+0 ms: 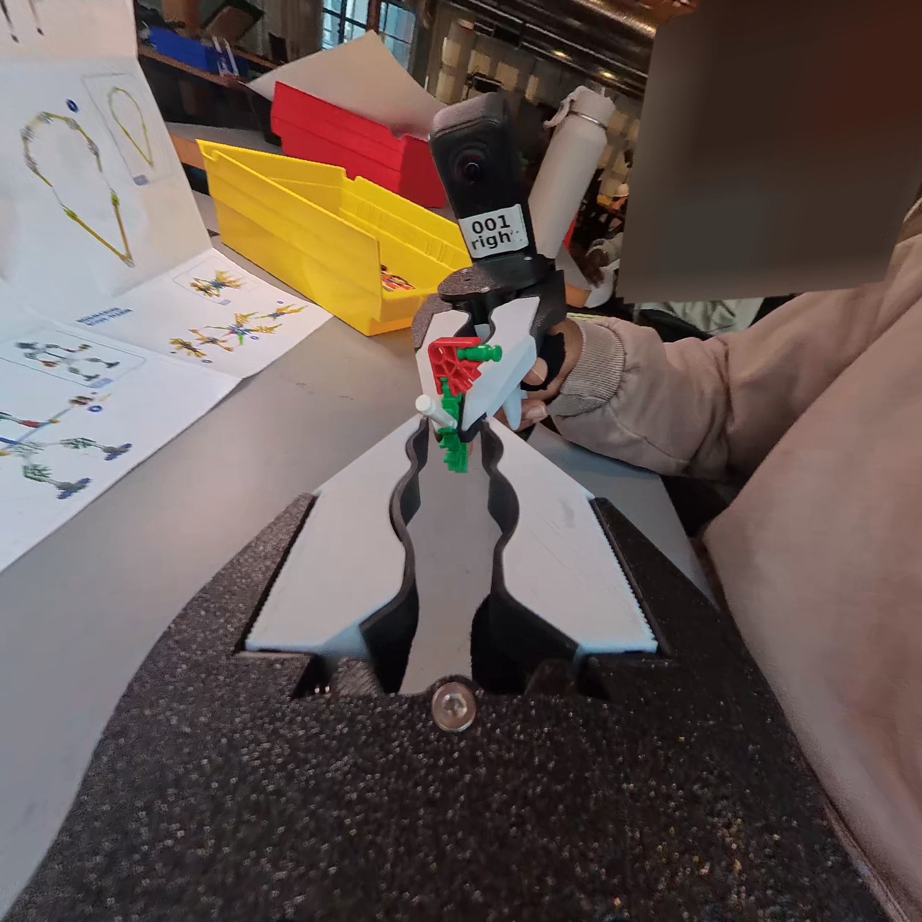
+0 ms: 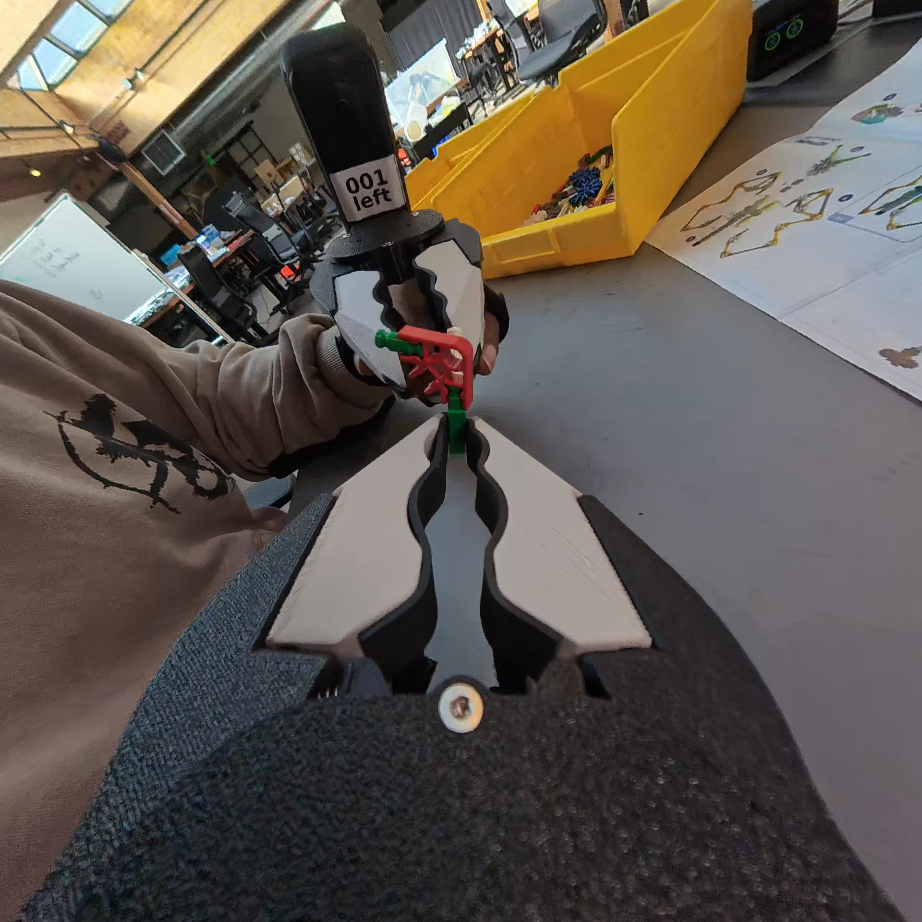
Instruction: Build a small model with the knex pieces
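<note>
Left wrist view: my left tongs (image 1: 456, 424) are part open. The spiky green end (image 1: 454, 451) of the little build hangs in the gap at 12 o'clock, with space on both sides. No pad contact that I can make out, so I'd call it not gripped. My right tongs (image 2: 457, 424) are nearly closed and nip the green rod (image 2: 455, 435) at the very tips, as the right wrist view shows clearly. The two tongs face each other tip to tip above the grey table (image 1: 199, 524), with the build between them and off the surface. Judgement: a tip-only nip on a thin rod will swivel easily. So keep the right squeeze firm, keep both tongs on one axis, and bring the left pads in square on the green end, not skewed. The build itself has a red connector (image 1: 451, 364) on top, a quarter fan with webbed spokes. A short green stub (image 1: 480, 353) sticks out of it toward 3 o'clock, and the green rod runs down from it toward 6. A white rod (image 1: 433, 410) pokes out toward 9, just beside my left fingertip. It is all small, stiff plastic. A yellow bin (image 1: 299, 234) sits at 11 o'clock with a red bin (image 1: 349, 129) behind it, and instruction sheets (image 1: 149, 349) lie at 9.
</note>
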`<state>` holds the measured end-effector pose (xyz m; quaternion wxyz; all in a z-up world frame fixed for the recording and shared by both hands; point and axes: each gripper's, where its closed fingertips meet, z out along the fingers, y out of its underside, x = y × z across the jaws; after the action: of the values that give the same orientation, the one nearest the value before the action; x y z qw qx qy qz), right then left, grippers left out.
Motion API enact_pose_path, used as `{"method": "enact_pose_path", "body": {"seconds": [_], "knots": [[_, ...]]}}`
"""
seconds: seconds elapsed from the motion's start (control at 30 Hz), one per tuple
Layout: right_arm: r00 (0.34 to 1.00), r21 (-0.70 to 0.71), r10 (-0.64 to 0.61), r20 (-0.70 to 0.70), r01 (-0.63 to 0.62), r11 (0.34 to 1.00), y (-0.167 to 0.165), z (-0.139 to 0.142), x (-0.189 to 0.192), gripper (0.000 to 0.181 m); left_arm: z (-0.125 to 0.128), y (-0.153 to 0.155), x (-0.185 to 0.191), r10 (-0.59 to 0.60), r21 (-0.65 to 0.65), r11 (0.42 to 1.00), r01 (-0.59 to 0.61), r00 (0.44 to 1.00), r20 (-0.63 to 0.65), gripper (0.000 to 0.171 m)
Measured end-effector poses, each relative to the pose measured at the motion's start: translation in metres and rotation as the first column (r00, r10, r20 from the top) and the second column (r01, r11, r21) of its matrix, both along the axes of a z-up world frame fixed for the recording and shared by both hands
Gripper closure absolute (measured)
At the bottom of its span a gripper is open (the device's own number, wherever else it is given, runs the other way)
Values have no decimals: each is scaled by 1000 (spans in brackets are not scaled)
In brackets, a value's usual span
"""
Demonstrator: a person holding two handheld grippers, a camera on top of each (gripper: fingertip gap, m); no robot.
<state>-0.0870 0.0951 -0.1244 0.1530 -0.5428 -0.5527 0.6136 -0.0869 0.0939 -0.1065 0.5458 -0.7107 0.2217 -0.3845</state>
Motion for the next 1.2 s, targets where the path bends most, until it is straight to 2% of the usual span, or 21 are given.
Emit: {"method": "enact_pose_path", "body": {"seconds": [0.13, 0.2, 0.23, 0.3, 0.4, 0.5, 0.6, 0.7, 0.77, 0.83, 0.93, 1.1, 1.2], "knots": [[996, 36, 68, 65, -70, 997, -9, -14, 2, 177, -14, -2, -1, -18, -54, 998, 16, 999, -32, 151], [989, 95, 93, 114, -104, 990, -14, -25, 3, 177, -21, -4, 2, -40, -80, 996, 35, 997, -64, 157], [988, 114, 100, 120, -114, 987, -16, -27, 4, 177, -24, -5, 4, -51, -89, 995, 44, 995, -81, 166], [995, 121, 67, 75, -76, 990, -11, -21, 2, 176, -23, -6, 2, -51, -86, 995, 43, 995, -88, 167], [992, 0, 41, -122, -41, 999, -3, 17, 1, 176, 1, -6, -1, -31, -43, 998, 33, 998, 63, 168], [972, -60, 28, -235, -43, 997, -5, 35, 2, 175, 18, -8, -1, -26, -5, 1000, 27, 979, 201, 168], [962, -145, 42, -270, -84, 986, -9, 43, 4, 168, 27, -10, -1, -31, -5, 999, 34, 946, 324, 168], [966, -95, 46, -256, -73, 993, -11, 36, 2, 162, 33, -10, -3, -35, -4, 999, 40, 918, 396, 169], [963, -72, 26, -269, -47, 996, -10, 37, 0, 164, 31, -9, -3, -25, -11, 999, 32, 922, 387, 168], [962, -44, 14, -273, -27, 999, -8, 38, -1, 176, 29, -8, -2, -15, -14, 1000, 22, 922, 387, 169], [969, 12, 24, -246, -22, 1000, -6, 34, 1, 177, 25, -7, 1, -28, -42, 998, 48, 921, 390, 168], [991, -68, 74, -115, -82, 994, -8, 21, 4, 177, 11, -11, 6, -61, -71, 994, 82, 964, 259, 168], [993, -83, 83, -86, -90, 992, -9, 17, 5, 177, 4, -12, 8, -71, -102, 990, 93, 976, 206, 168]]}}
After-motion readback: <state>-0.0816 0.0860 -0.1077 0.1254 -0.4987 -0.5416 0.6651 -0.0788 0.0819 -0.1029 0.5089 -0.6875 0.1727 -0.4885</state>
